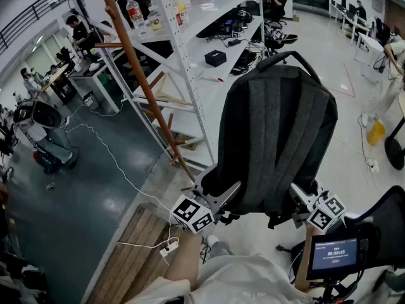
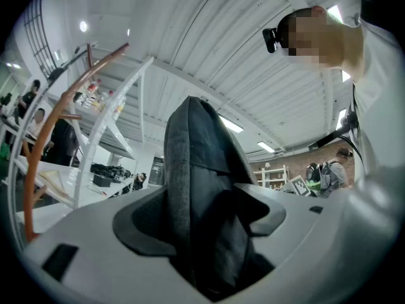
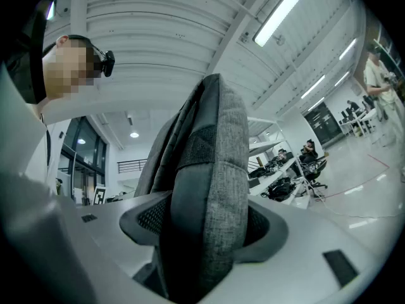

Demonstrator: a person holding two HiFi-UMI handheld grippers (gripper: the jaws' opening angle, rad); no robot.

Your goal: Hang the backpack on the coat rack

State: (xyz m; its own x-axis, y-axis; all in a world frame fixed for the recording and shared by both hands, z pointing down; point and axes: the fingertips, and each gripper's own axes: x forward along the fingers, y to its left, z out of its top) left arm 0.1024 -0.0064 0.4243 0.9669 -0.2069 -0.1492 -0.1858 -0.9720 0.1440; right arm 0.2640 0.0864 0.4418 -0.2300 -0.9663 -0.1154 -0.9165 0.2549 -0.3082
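A dark grey backpack [image 1: 278, 138] hangs upright in the air in front of me, top handle [image 1: 288, 57] up. My left gripper [image 1: 218, 198] is shut on its lower left edge and my right gripper [image 1: 300, 198] on its lower right edge. In the left gripper view the backpack [image 2: 199, 189] fills the space between the jaws, as the backpack [image 3: 209, 189] does in the right gripper view. The wooden coat rack [image 1: 142, 81], a brown pole with side pegs, stands to the left of the backpack and apart from it. The coat rack [image 2: 47, 132] appears as a curved brown pole at the left.
White metal shelving [image 1: 190, 56] with boxes and bottles stands right behind the rack. A wooden platform [image 1: 136, 252] and a power strip [image 1: 168, 249] with a white cable lie at lower left. A black chair [image 1: 386, 214] and a small screen [image 1: 335, 253] are at lower right. People sit at desks farther off.
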